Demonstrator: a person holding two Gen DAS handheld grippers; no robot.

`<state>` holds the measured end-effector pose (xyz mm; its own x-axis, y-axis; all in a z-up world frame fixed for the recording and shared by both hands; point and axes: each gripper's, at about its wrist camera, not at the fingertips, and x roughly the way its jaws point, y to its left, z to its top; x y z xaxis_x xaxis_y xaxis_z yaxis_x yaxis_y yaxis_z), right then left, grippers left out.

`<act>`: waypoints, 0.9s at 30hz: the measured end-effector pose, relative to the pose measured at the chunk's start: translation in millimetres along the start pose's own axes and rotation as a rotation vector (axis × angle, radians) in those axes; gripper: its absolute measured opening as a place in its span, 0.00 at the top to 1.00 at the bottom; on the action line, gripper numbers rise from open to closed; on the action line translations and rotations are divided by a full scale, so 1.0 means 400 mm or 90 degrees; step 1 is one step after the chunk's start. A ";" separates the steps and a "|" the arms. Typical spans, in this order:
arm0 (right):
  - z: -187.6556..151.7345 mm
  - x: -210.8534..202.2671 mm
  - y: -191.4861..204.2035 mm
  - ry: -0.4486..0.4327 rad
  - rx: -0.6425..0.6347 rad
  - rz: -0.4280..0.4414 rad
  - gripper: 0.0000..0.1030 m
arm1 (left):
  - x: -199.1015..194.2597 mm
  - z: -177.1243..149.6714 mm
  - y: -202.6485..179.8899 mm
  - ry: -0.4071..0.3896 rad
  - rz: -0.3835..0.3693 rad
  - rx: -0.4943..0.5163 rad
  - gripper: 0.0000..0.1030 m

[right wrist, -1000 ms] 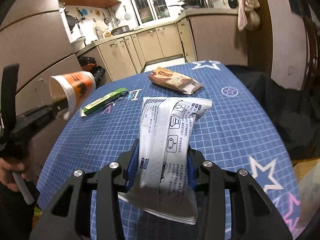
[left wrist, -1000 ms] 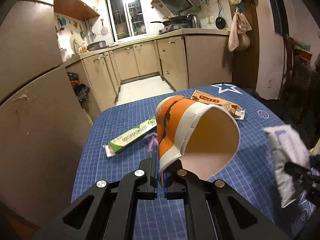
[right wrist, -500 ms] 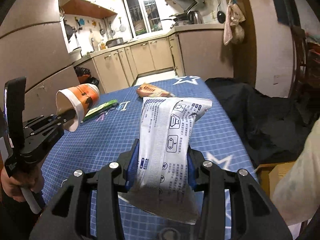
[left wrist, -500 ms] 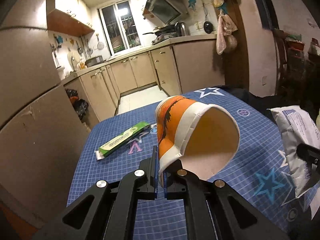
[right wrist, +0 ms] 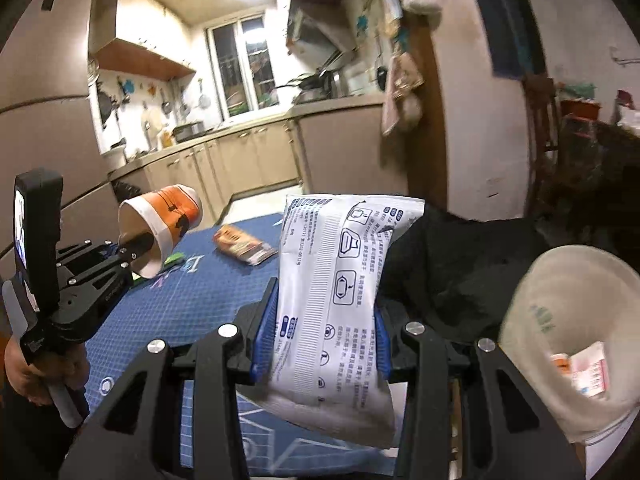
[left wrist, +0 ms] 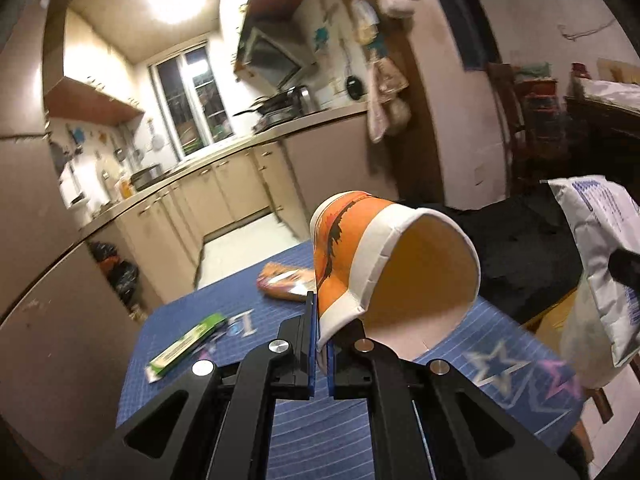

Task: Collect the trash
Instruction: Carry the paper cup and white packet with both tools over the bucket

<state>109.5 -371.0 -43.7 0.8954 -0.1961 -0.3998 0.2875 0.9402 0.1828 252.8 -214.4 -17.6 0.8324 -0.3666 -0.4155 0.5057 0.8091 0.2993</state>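
My left gripper point(left wrist: 319, 354) is shut on the rim of an orange and white paper cup point(left wrist: 384, 264), held on its side above the blue table; it also shows in the right wrist view point(right wrist: 160, 228). My right gripper point(right wrist: 320, 336) is shut on a white printed plastic packet point(right wrist: 340, 296), held upright beside the table's right edge; the packet also shows in the left wrist view point(left wrist: 604, 248). A white bin with a bag liner point(right wrist: 572, 332) stands at the lower right, with some trash inside.
A green wrapper point(left wrist: 184, 346) and an orange-brown snack packet point(left wrist: 286, 280) lie on the blue grid table point(left wrist: 240, 292). A black cloth-covered object point(right wrist: 460, 264) sits right of the table. Kitchen cabinets point(left wrist: 224, 196) stand behind.
Both grippers have lifted and swung to the right with their loads. The white bin has come into the right wrist view.
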 end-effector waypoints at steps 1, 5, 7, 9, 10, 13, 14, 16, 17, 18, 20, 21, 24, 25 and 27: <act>0.005 -0.011 -0.015 -0.006 0.004 -0.006 0.62 | 0.000 0.012 -0.021 -0.004 -0.008 0.007 0.95; 0.023 -0.054 -0.070 -0.034 0.010 -0.036 0.62 | -0.007 0.057 -0.124 -0.023 -0.050 0.035 0.95; 0.028 -0.074 -0.102 -0.044 0.016 -0.050 0.62 | -0.014 0.074 -0.171 -0.031 -0.072 0.046 0.95; 0.032 -0.094 -0.137 -0.054 0.022 -0.067 0.62 | -0.016 0.095 -0.218 -0.036 -0.097 0.053 0.95; 0.032 -0.104 -0.154 -0.059 0.026 -0.074 0.62 | -0.017 0.104 -0.238 -0.039 -0.108 0.057 0.95; 0.032 -0.134 -0.210 -0.071 0.040 -0.101 0.62 | -0.022 0.137 -0.315 -0.053 -0.138 0.077 0.95; 0.030 -0.140 -0.217 -0.074 0.042 -0.108 0.62 | -0.025 0.145 -0.337 -0.056 -0.148 0.083 0.95; 0.032 -0.159 -0.254 -0.081 0.048 -0.128 0.62 | -0.032 0.166 -0.394 -0.066 -0.173 0.099 0.95; 0.032 -0.166 -0.268 -0.083 0.050 -0.137 0.62 | -0.033 0.170 -0.413 -0.069 -0.181 0.104 0.95; 0.033 -0.175 -0.288 -0.087 0.053 -0.148 0.62 | -0.033 0.179 -0.440 -0.072 -0.196 0.111 0.95; 0.033 -0.192 -0.323 -0.090 0.059 -0.166 0.62 | -0.031 0.190 -0.483 -0.074 -0.221 0.120 0.95; 0.031 -0.198 -0.333 -0.091 0.060 -0.172 0.62 | -0.030 0.195 -0.508 -0.075 -0.237 0.125 0.95; 0.024 -0.210 -0.376 -0.087 0.058 -0.196 0.62 | -0.024 0.207 -0.563 -0.073 -0.270 0.131 0.95; 0.021 -0.211 -0.387 -0.085 0.057 -0.202 0.62 | -0.023 0.210 -0.582 -0.073 -0.287 0.133 0.95; 0.014 -0.214 -0.409 -0.078 0.059 -0.214 0.62 | -0.019 0.205 -0.606 -0.069 -0.318 0.136 0.95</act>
<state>-12.2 -509.7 -34.4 0.7783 -0.5268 -0.3418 0.5970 0.7895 0.1426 142.2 -445.4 -16.6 0.4918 -0.7370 -0.4637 0.8707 0.4175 0.2600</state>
